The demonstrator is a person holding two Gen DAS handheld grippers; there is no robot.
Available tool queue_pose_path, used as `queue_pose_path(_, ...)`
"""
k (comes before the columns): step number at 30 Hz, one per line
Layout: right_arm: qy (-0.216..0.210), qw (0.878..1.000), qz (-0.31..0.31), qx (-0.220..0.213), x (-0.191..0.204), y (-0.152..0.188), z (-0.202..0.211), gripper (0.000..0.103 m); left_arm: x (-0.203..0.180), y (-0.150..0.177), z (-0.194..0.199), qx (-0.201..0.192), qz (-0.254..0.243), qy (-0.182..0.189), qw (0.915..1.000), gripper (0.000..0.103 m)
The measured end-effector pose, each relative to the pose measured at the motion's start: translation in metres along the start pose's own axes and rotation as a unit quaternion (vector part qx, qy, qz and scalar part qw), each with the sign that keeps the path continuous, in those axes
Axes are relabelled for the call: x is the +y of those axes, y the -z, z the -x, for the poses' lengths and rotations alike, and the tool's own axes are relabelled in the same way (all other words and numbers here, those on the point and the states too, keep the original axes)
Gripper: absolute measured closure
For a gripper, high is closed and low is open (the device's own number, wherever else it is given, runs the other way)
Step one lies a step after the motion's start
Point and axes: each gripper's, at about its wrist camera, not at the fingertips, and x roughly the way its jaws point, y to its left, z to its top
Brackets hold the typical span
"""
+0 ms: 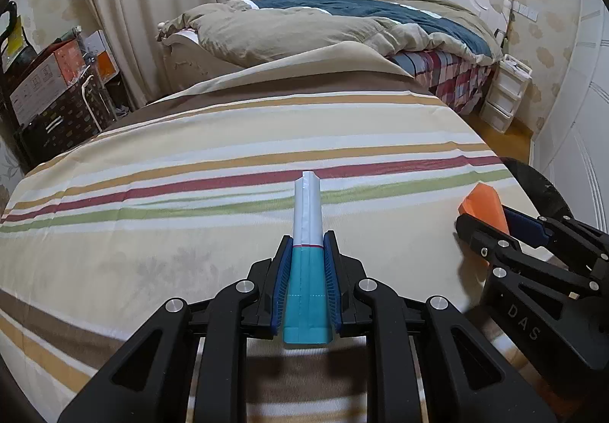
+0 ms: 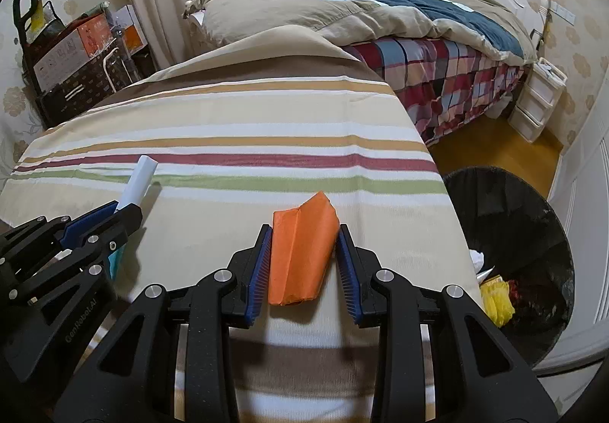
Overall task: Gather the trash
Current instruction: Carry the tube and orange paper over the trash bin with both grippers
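My left gripper (image 1: 307, 244) is shut on a long teal-and-white paper carton (image 1: 306, 217), held just above the striped cloth. It also shows at the left of the right wrist view (image 2: 139, 179). My right gripper (image 2: 304, 232) is shut on a folded orange paper piece (image 2: 302, 251); its pads press both sides. The orange piece shows at the right of the left wrist view (image 1: 485, 206). A black-lined trash bin (image 2: 533, 232) stands on the floor right of the table and holds yellow and white scraps (image 2: 495, 293).
The striped tablecloth (image 2: 228, 126) covers the surface under both grippers. Behind are a bed (image 2: 380, 15) with a rumpled duvet, a white drawer unit (image 2: 538, 99), curtains, and stacked boxes (image 2: 68, 53) at the left. A white wardrobe (image 2: 586, 194) stands right.
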Motion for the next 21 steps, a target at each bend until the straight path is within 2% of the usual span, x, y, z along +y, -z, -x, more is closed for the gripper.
queue_pose_path(21, -0.010, 1.000, -0.011, -0.020, -0.008, 0.039, 0.039, 0.070, -0.014, 0.026, 0.031, -0.021, 0.007, 0.010, 0.9997, 0.083)
